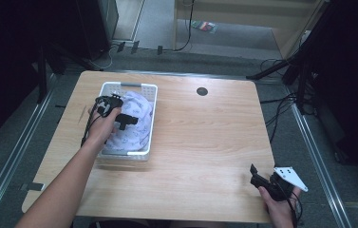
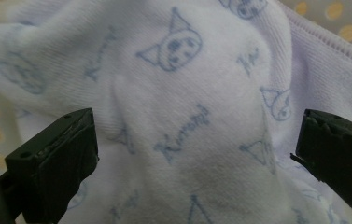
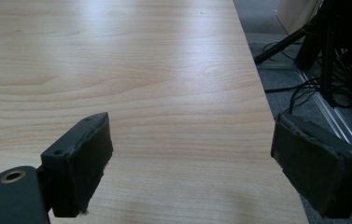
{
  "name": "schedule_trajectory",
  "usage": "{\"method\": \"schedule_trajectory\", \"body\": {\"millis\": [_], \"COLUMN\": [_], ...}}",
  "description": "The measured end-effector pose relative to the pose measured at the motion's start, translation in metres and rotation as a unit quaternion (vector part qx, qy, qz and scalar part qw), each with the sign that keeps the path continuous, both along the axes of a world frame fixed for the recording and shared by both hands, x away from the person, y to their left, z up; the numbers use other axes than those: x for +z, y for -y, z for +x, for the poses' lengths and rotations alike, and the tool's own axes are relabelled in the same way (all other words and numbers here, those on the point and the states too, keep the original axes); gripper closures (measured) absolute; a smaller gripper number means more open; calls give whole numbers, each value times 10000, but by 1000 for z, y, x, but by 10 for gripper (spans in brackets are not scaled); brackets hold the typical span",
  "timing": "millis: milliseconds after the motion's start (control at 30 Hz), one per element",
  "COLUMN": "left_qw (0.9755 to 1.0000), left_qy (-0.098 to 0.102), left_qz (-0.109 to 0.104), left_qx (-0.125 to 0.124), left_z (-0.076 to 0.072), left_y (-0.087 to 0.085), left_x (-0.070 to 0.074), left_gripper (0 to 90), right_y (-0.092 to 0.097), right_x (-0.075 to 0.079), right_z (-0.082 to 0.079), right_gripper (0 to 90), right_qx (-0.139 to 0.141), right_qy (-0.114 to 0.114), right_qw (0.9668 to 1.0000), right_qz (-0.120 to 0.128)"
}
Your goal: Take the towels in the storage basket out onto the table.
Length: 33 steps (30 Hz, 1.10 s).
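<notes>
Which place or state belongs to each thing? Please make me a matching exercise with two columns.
Things:
1. left tongs
2. right tongs
3. printed cloth
4. white basket

Places or states:
A. lies inside the basket
B. open at the table's near right corner
C. stands on the left half of the table
D. open over the cloth

Pairs: 1-D, 2-B, 3-A, 4-C

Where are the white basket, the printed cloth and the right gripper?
white basket (image 1: 130, 86): high view, far rim.
printed cloth (image 2: 183, 116): left gripper view, middle of the fabric between the open jaws.
right gripper (image 1: 253, 172): high view, jaw tips.
</notes>
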State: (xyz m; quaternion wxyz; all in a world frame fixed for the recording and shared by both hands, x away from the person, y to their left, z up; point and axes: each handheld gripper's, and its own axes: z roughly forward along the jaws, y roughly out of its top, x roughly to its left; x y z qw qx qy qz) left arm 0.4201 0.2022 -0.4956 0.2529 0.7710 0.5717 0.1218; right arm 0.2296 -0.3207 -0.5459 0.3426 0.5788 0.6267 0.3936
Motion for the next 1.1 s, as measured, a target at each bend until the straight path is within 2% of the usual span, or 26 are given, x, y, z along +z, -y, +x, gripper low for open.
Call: {"method": "schedule_trajectory", "body": {"millis": [33, 67, 100, 133, 167, 200, 233, 300, 467, 567, 700, 800, 867, 933, 1033, 1100], "left_qw": [9999, 9999, 9995, 9995, 9989, 9989, 9983, 9969, 9957, 9958, 9958, 9956, 9958, 9960, 9966, 9967], "left_qy": [-62, -62, -231, -231, -426, -426, -557, -699, -744, -725, -677, -628, -576, -535, -500, -503], "left_qz": [88, 88, 192, 192, 167, 167, 150, 348, 520, 555, 619, 701, 706, 706, 649, 628], "left_qx": [6, 6, -17, -17, -80, -80, -17, 68, 157, 60, 49, 32, -74, -115, -61, -43], "left_z": [1, 1, 3, 3, 4, 4, 5, 7, 8, 7, 6, 5, 2, 1, 0, 1], "left_y": [1, 1, 3, 3, 4, 4, 6, 9, 13, 13, 13, 14, 17, 18, 19, 18], "left_x": [-2, -2, -6, -6, -12, -12, -17, -22, -26, -27, -27, -25, -21, -19, -17, -16], "left_gripper": [0, 0, 0, 0, 0, 0, 0, 0, 0, 0, 14, 77, 189, 351, 498, 562], "right_y": [0, 0, 0, 0, 0, 0, 0, 0, 0, 0, 0, 0, 0, 0, 0, 0], "right_x": [0, 0, 0, 0, 0, 0, 0, 0, 0, 0, 0, 0, 0, 0, 0, 0], "right_z": [0, 0, 0, 0, 0, 0, 0, 0, 0, 0, 0, 0, 0, 0, 0, 0], "right_gripper": [131, 131, 132, 132, 132, 132, 132, 132, 133, 133, 133, 133, 133, 133, 133, 133], "right_qx": [3, 4, 5, 7, 9, 9, 8, 10, 6, 15, 7, 6, 5, 7, 1, -5], "right_qy": [-3, -8, -6, -5, -2, -2, 0, -9, -3, -5, -10, -3, -9, -19, -21, -13], "right_qw": [10000, 10000, 10000, 10000, 10000, 10000, 10000, 10000, 10000, 10000, 10000, 10000, 10000, 10000, 10000, 10000], "right_qz": [-5, 0, -1, 0, -3, -3, 5, -2, 1, -12, -18, -14, -18, -21, -21, -16]}}
